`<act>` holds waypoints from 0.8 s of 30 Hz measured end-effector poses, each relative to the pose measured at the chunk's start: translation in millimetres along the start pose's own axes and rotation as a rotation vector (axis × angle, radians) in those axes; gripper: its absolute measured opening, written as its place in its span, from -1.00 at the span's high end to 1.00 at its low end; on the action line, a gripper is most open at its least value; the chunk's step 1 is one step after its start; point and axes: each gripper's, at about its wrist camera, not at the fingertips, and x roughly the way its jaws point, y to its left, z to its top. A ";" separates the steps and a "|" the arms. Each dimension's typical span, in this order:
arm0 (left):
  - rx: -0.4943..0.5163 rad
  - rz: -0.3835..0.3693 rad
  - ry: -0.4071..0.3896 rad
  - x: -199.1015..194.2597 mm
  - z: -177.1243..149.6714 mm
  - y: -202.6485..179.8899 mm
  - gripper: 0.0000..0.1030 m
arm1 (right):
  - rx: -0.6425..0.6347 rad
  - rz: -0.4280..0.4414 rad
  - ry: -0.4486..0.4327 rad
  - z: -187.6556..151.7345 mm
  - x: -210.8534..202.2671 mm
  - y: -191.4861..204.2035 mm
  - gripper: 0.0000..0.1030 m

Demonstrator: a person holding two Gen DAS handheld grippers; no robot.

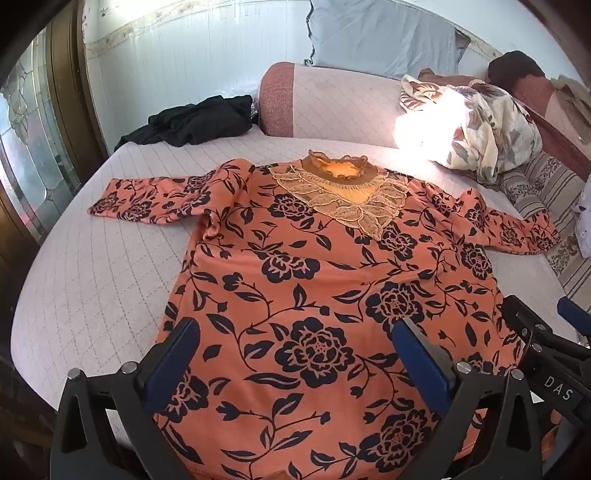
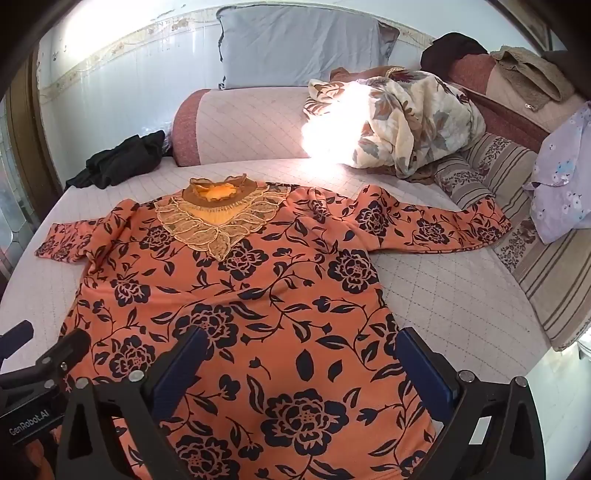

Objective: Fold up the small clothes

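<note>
An orange long-sleeved top with dark flowers (image 1: pixel 314 280) lies flat, front up, on the bed, sleeves spread to both sides, lace collar (image 1: pixel 340 184) at the far end. It shows the same way in the right wrist view (image 2: pixel 258 288). My left gripper (image 1: pixel 297 332) is open and empty, hovering over the lower left part of the top near its hem. My right gripper (image 2: pixel 303 343) is open and empty over the lower right part. The right gripper also shows at the right edge of the left wrist view (image 1: pixel 543 332).
The bed has a pale quilted cover (image 1: pixel 92 266). A black garment (image 1: pixel 192 123) lies at the far left, a bolster (image 1: pixel 325 103) and a blue pillow (image 1: pixel 380 33) at the back, a floral quilt (image 1: pixel 480 136) at the far right. A striped sheet (image 2: pixel 546 269) and a lilac cloth (image 2: pixel 561 173) lie to the right.
</note>
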 end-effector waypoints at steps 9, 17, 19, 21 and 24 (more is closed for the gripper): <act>0.019 0.001 0.015 -7.3 -4.6 6.3 -1.00 | -0.012 0.032 -0.014 -6.5 -12.6 10.0 -1.00; -0.023 0.011 0.001 -11.9 -9.8 15.5 -1.00 | -0.033 0.035 -0.036 -9.4 -21.0 23.2 -1.00; -0.024 0.015 -0.001 -12.1 -9.4 16.8 -1.00 | -0.035 0.036 -0.034 -8.8 -21.3 24.5 -1.00; -0.028 0.021 -0.004 -12.4 -8.6 17.4 -1.00 | -0.036 0.035 -0.035 -9.1 -21.1 25.0 -1.00; -0.033 0.027 -0.009 -12.2 -7.6 18.7 -1.00 | -0.032 0.028 -0.033 -9.6 -20.1 25.5 -1.00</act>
